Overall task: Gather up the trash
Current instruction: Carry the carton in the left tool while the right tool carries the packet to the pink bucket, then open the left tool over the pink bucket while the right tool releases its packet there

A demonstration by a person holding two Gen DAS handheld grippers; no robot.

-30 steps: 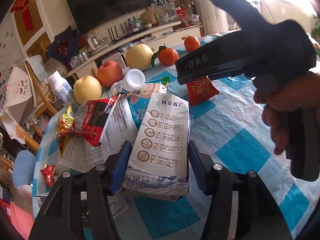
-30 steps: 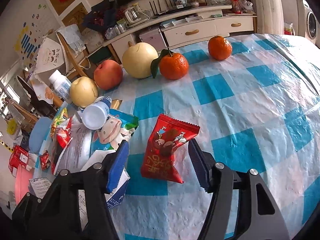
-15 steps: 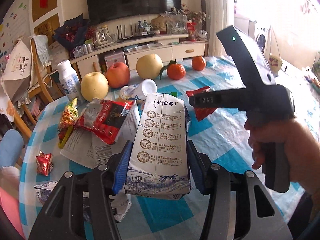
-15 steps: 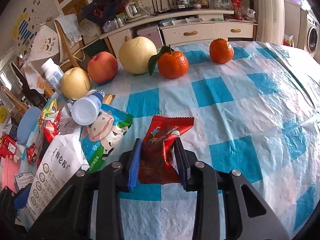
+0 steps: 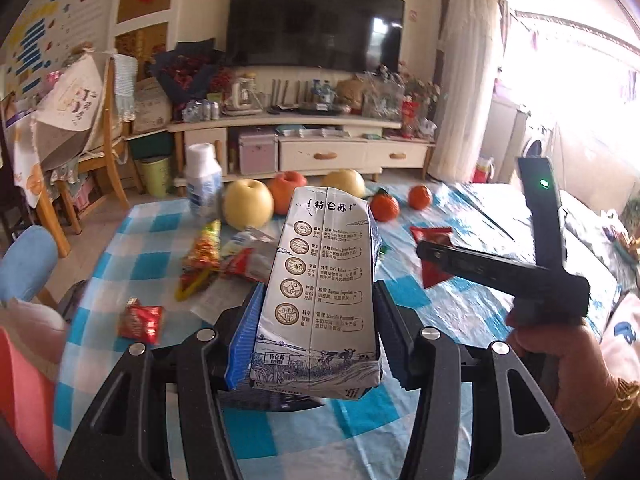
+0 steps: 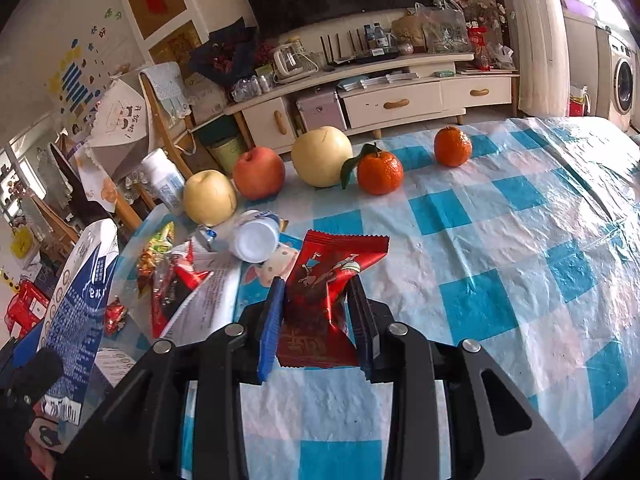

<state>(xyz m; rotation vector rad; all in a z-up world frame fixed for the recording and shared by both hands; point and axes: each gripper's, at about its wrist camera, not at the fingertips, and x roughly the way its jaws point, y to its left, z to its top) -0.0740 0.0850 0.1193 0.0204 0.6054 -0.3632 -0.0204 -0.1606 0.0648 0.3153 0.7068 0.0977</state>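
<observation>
My left gripper: black w/ blue pads. Milk carton grey-white, navy side, brown round icons, blue farm drawing at bottom. Right gripper black, blue pad; snack wrapper shiny red w/ white print. Desk cloth: blue & white checks. Fruit: 2 orange tangerines, red apple, pale yellow pears.

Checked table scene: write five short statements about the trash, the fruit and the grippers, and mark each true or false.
1. The left gripper holds a grey-white milk carton. True.
2. The right gripper is empty. False: it is shut on a red foil snack wrapper.
3. Two orange tangerines sit on the blue-and-white checked tablecloth. True.
4. The small white plastic bottle by the pear stands upright. False: it lies on its side.
5. The red apple lies between two yellow pears. True.
</observation>
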